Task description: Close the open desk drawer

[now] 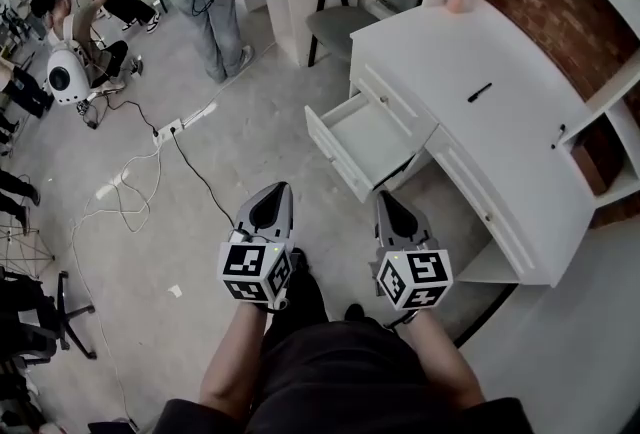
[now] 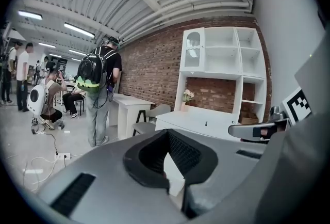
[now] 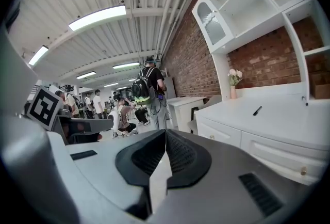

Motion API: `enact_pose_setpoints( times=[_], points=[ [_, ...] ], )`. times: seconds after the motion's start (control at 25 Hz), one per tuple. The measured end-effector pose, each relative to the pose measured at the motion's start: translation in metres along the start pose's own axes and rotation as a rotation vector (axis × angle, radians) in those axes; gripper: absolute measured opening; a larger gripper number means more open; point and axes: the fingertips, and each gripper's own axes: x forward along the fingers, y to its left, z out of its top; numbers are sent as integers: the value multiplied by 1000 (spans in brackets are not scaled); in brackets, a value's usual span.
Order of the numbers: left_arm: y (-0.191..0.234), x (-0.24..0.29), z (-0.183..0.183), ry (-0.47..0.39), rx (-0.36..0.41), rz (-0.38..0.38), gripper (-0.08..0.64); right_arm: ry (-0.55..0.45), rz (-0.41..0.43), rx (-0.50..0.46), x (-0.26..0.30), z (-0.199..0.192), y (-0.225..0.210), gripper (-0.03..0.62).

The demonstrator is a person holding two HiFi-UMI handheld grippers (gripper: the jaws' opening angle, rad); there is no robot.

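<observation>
Open drawer juts from white counter front, over floor. Jaws together, gripping nothing, on left claw and right claw; right claw tip near drawer's front corner, left claw over open floor.

Left gripper, right gripper: grey, pointed, lined inside with black ribbed pads. White cube with black square marks fitted on each. Dark clothes worn; black shoes, maybe.

Bright light falls from long white ceiling lamps. Shadows are soft. Both gripper views bend round, with black corners.
</observation>
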Motion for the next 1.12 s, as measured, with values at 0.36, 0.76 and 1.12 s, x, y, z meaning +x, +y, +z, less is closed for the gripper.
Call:
enact_pose_setpoints(
  times=[0.36, 0.76, 1.12],
  points=[
    [108, 80, 13, 62, -8, -80, 9, 60, -113, 19, 113, -3, 20, 5],
    [157, 161, 2, 143, -3, -158, 9, 117, -262, 92, 167, -16, -4, 5],
    [152, 244, -5, 208, 41, -211, 9, 105, -363, 169, 204, -16, -67, 5]
  ],
)
